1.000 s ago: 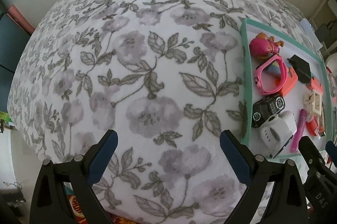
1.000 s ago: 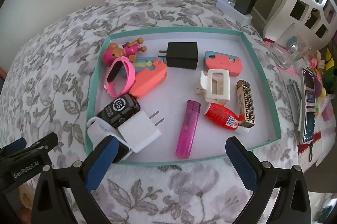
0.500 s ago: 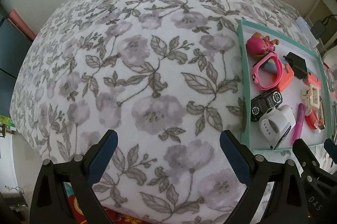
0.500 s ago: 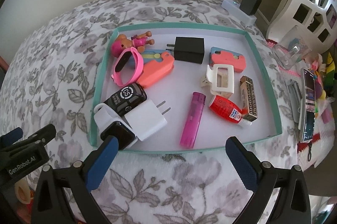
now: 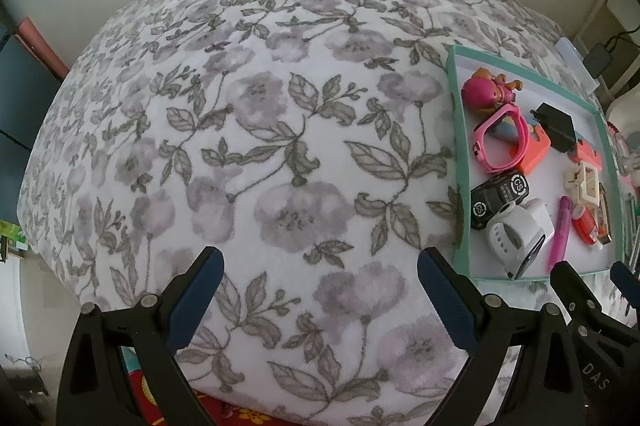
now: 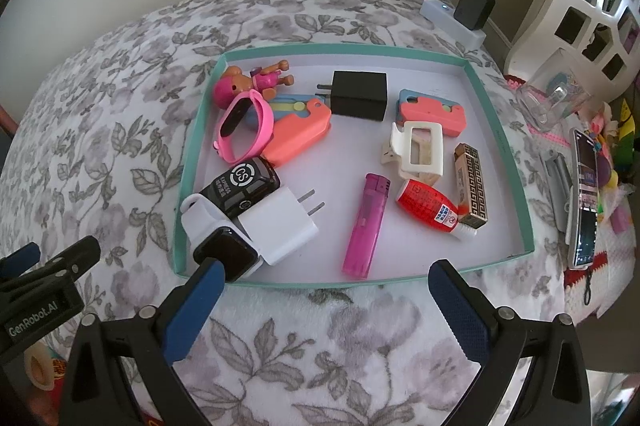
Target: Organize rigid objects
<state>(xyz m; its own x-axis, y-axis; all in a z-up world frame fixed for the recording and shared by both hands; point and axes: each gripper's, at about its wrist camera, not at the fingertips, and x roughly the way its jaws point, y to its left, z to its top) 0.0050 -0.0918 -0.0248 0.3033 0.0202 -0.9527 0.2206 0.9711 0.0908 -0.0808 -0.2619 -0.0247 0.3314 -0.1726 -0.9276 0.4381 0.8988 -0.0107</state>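
On a bed covered with a floral blanket (image 5: pixel 280 146) sits a shallow tray with a teal rim (image 6: pixel 516 194), and all the loose items lie inside it. Left gripper (image 5: pixel 320 294): jaws spread wide, nothing between them, hovering over bare blanket well to the left of the tray. Right gripper (image 6: pixel 326 306): jaws likewise spread and empty, positioned just short of the tray's near rim; its left fingertip (image 6: pixel 200 290) overlaps the near-left corner in the view, though contact cannot be confirmed.

Tray contents, as seen from the right wrist camera:
- Far-left corner: small doll with pink hair (image 6: pixel 248 82).
- Just in front of the doll: pink wristband (image 6: pixel 244 130), standing on edge and leaning against a coral-coloured case (image 6: pixel 298 138).
- Far centre: black plug adapter (image 6: pixel 358 94), prongs pointing left.
- Right of the adapter: second coral and blue case (image 6: pixel 432 112), with a cream hair clip (image 6: pixel 418 152) resting against its near edge.
- Near-left corner: black toy car (image 6: pixel 240 184), a white plug adapter (image 6: pixel 280 226) touching it, and a watch with a white strap (image 6: pixel 218 242) against both.
- Near centre: pink lighter (image 6: pixel 366 224), lying lengthwise toward the near rim.
- Right of the lighter: small red bottle (image 6: pixel 428 204) on its side, touching a slim gold patterned box (image 6: pixel 471 182).

Outside the tray, to the right, a phone (image 6: pixel 584 194) lies on the bedding. A white power strip (image 6: pixel 450 20) with a black charger plugged in sits beyond the far-right corner.
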